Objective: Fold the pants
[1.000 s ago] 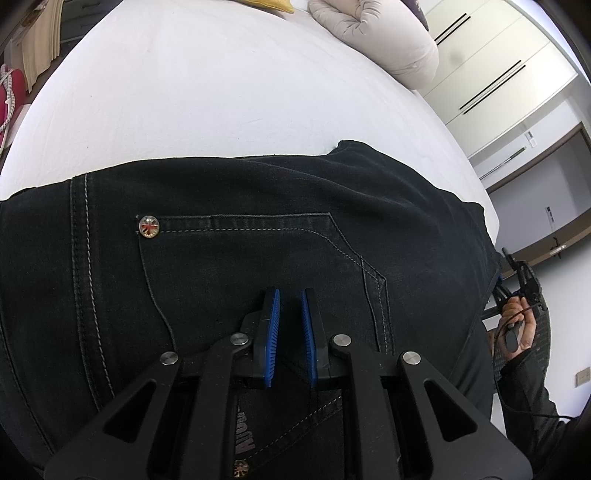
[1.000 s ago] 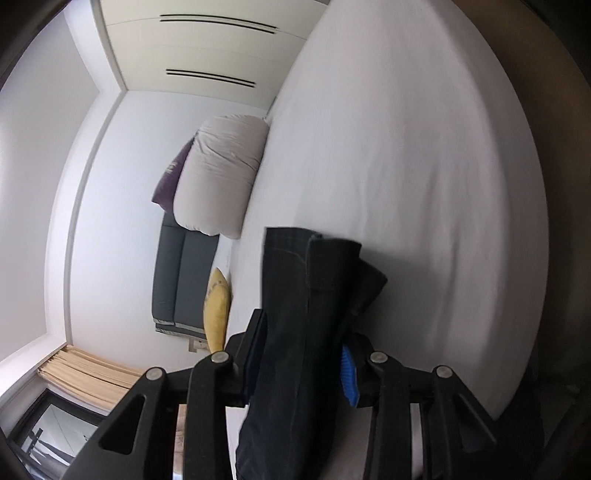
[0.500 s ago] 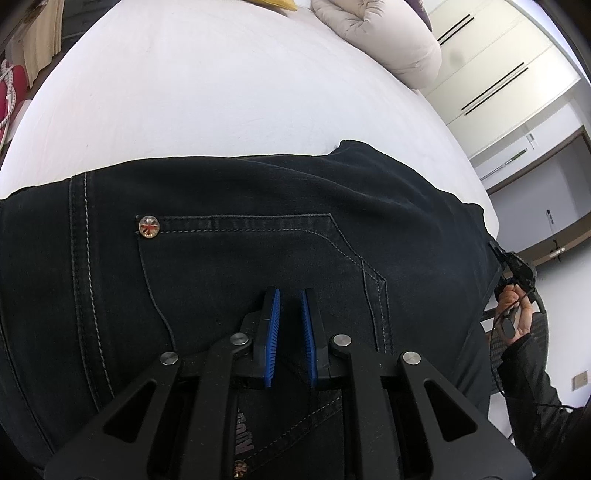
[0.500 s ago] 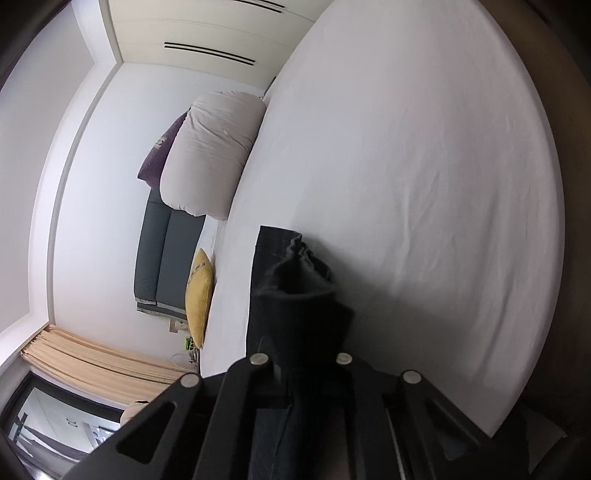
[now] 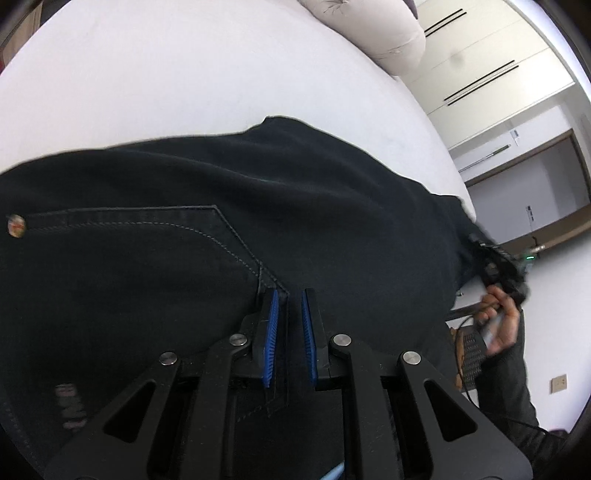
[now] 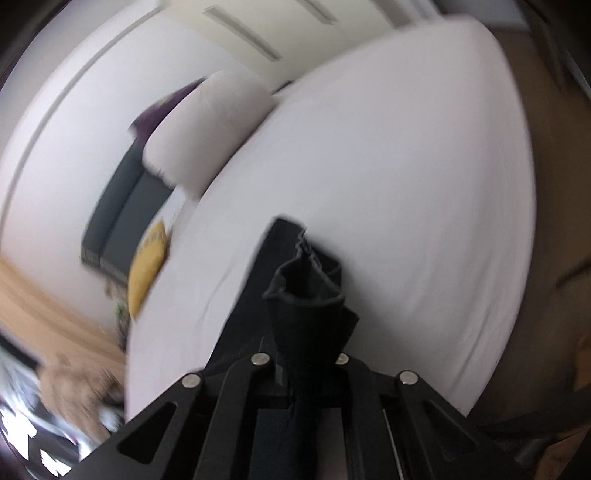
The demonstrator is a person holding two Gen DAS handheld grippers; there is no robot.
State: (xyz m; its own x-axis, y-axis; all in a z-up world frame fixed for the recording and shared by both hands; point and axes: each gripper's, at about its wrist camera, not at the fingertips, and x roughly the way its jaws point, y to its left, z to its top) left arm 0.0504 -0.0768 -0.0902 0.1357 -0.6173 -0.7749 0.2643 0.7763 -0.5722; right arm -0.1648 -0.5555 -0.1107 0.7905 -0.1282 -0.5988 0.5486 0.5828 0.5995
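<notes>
Dark, near-black denim pants (image 5: 258, 206) with pale stitching lie spread across a white bed sheet (image 5: 184, 74). The left gripper (image 5: 288, 314), blue pads almost together, pinches a fold of the fabric by the pocket seam. The right gripper (image 6: 304, 354), seen in its own blurred view, is clamped on a bunched leg end. A beige pillow (image 6: 207, 129) rests at the bed's far end.

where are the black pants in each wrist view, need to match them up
Left wrist: the black pants spread over the lower half, on the white bed.
Right wrist: a bunched end of them sticks up at lower centre.
Shared landmark: the pale pillow at the bed's far end.
</notes>
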